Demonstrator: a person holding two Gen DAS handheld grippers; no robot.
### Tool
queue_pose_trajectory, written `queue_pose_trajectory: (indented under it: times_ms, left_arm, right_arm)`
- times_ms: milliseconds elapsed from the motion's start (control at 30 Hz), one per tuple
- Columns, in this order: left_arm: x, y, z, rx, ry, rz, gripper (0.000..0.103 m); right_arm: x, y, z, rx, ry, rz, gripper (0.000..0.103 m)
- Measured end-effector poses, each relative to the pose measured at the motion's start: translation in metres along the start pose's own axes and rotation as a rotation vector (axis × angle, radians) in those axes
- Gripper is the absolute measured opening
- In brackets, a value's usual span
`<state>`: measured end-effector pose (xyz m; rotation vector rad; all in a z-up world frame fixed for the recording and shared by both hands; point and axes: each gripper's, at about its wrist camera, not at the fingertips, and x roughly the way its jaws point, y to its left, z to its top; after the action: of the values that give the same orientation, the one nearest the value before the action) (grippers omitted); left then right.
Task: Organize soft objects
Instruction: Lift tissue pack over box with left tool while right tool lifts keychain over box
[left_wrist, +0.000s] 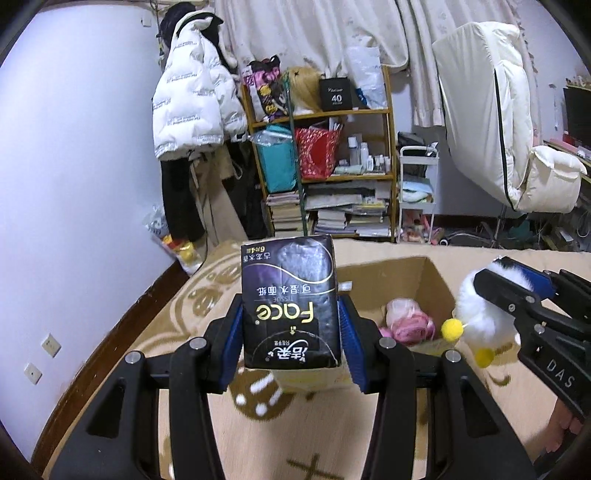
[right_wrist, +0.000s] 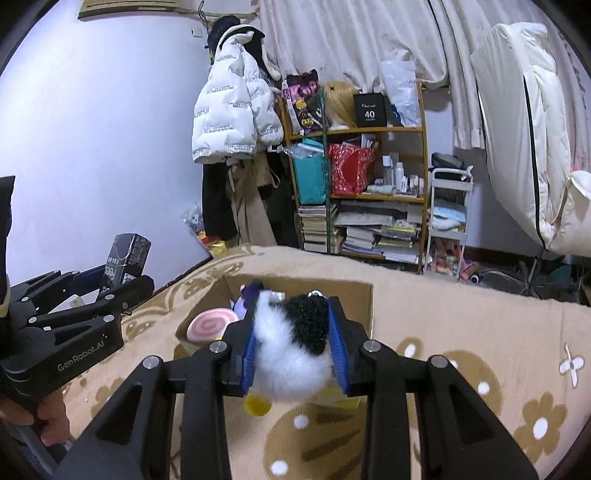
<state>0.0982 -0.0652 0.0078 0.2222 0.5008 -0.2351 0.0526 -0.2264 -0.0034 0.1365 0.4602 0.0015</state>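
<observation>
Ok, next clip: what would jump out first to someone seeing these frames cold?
Probably the black tissue pack clamped upright in the left hand-held gripper, filling the middle of its view. Next, the fluffy black-and-white plush toy squeezed in the right hand-held gripper, held above the open cardboard box on the beige blanket, with a pink swirl toy inside.

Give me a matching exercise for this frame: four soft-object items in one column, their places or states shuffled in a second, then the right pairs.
Items:
1. tissue pack
2. fluffy toy
3. pink swirl cushion
4. cardboard box

States:
A. lying inside the box
B. clamped in the right gripper
C. open on the patterned blanket
D. clamped in the left gripper

Pairs: 1-D, 2-B, 3-A, 4-C
</observation>
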Motion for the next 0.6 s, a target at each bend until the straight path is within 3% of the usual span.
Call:
queue_pose_trajectory:
  times_ms: [600]
  left_arm:
    - [0.043,-0.007,0.047,-0.008,-0.033,-0.046,0.046]
  right_arm:
    - [0.036,-0.008,0.043,-0.036,-0.071,0.009,0.035]
